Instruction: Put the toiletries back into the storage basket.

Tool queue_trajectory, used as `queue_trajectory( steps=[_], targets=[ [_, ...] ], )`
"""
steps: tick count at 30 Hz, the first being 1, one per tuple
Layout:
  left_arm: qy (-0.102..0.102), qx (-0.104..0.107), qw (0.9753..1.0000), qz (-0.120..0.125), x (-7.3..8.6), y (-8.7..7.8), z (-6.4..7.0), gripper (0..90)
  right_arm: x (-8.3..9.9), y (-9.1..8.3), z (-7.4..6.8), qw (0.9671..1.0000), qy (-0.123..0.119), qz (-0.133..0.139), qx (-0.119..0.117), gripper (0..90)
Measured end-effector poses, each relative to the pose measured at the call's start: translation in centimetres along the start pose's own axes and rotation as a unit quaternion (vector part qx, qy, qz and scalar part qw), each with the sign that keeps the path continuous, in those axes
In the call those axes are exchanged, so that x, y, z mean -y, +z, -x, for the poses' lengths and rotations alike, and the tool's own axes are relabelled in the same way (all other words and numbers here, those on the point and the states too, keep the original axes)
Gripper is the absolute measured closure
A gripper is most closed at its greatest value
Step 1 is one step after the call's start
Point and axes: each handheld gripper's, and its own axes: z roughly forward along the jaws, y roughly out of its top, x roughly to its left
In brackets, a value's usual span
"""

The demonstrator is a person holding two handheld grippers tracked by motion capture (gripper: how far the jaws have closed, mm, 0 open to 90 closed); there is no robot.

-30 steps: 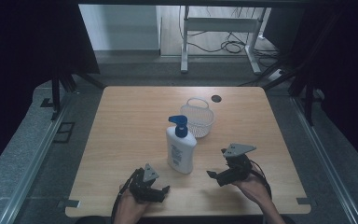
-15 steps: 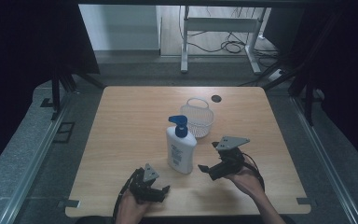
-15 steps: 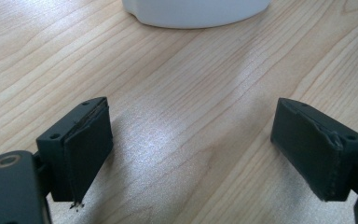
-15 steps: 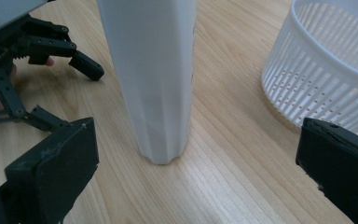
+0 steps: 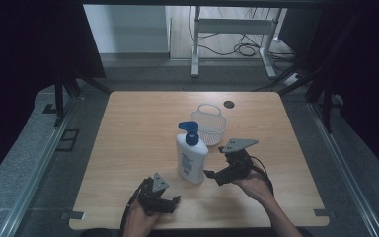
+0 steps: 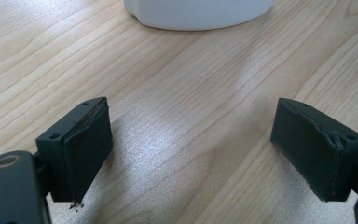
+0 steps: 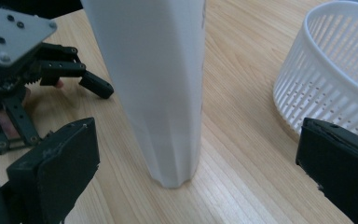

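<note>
One wooden bench (image 5: 128,148) is seen, carrying one lotion bottle, one basket and two hand-held grippers.

Left gripper (image 5: 170,203): held low at the near edge of the bench, left of centre, in one hand (image 5: 137,221) entering from the bottom. It is pointed rightward along the bench. In the left gripper view its fingers (image 6: 81,149) are set wide apart with only bare wood between them; the white base of the bottle (image 6: 198,13) is seen just beyond, clear of both fingers.

One pump bottle (image 5: 191,159): white body, blue pump head, stood upright near the middle of the bench, between the two grippers and just in front of the basket.

One white slotted basket (image 5: 210,123): placed behind the bottle, slightly to its right, close by but apart from it.

Right gripper (image 5: 210,175): held by the right hand (image 5: 252,185), raised a little off the bench and angled leftward at the lower body of the bottle. In the right gripper view its fingers (image 7: 58,172) are spread wide, the bottle standing ahead of and between them, untouched. The basket is seen beyond the far finger.

One dark round hole (image 5: 228,104) is noted at the far edge of the bench.
</note>
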Motion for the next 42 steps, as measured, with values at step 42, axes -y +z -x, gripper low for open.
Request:
queue_trajectory(
  steps=[42],
  targets=[
    [-0.002, -0.001, 1.0000, 0.000, -0.1, 0.1, 0.1, 12.1, -5.2, 3.9, -2.1, 0.9997, -0.021, 0.014, -0.006, 29.9]
  ],
)
